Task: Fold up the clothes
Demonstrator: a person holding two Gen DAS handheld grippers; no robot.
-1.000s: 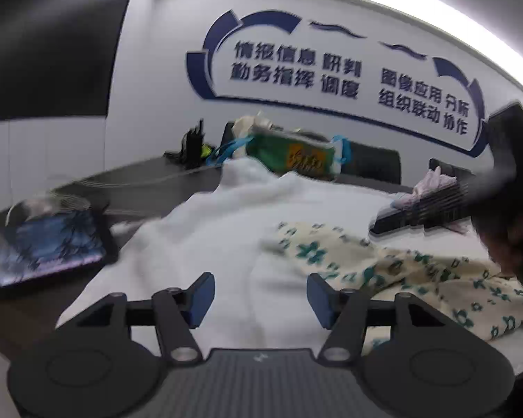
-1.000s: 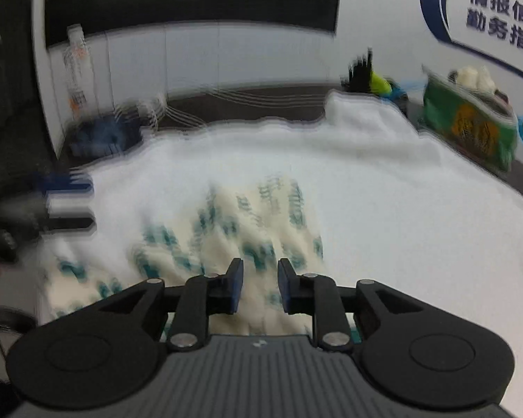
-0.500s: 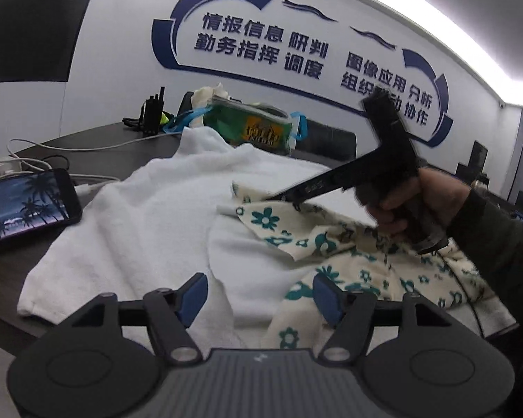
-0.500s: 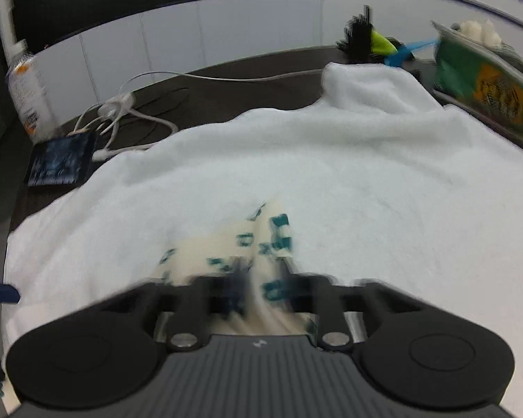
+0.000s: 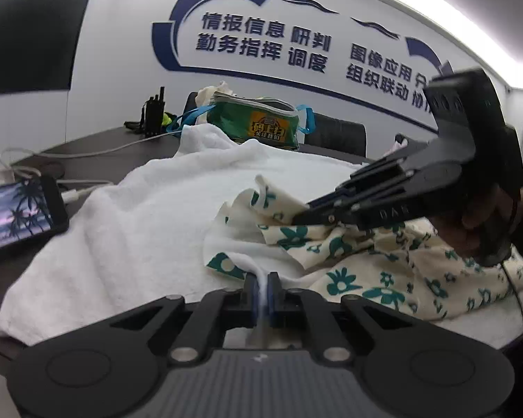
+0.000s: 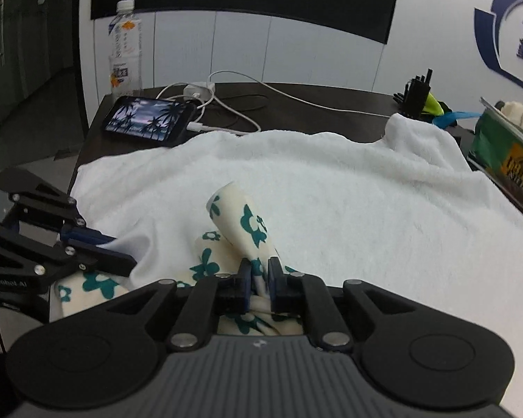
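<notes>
1. Left tool [image 5: 260, 287] clenched on white towel [image 5: 129, 230], perhaps garment [image 5: 383, 261] hem too; hard to tell.
2. Right tool [image 6: 259, 273] clenched on garment [image 6: 240, 223], bunched and raised over towel [image 6: 331, 202] on surface [image 6: 296, 111].
3. Likely risk: lifting drags towel along, spoiling the fold.
4. Likely risk: thin pinch slips, fabric drops crooked.
5. Garment's outline, sleeves and far edge hidden under folds.
</notes>
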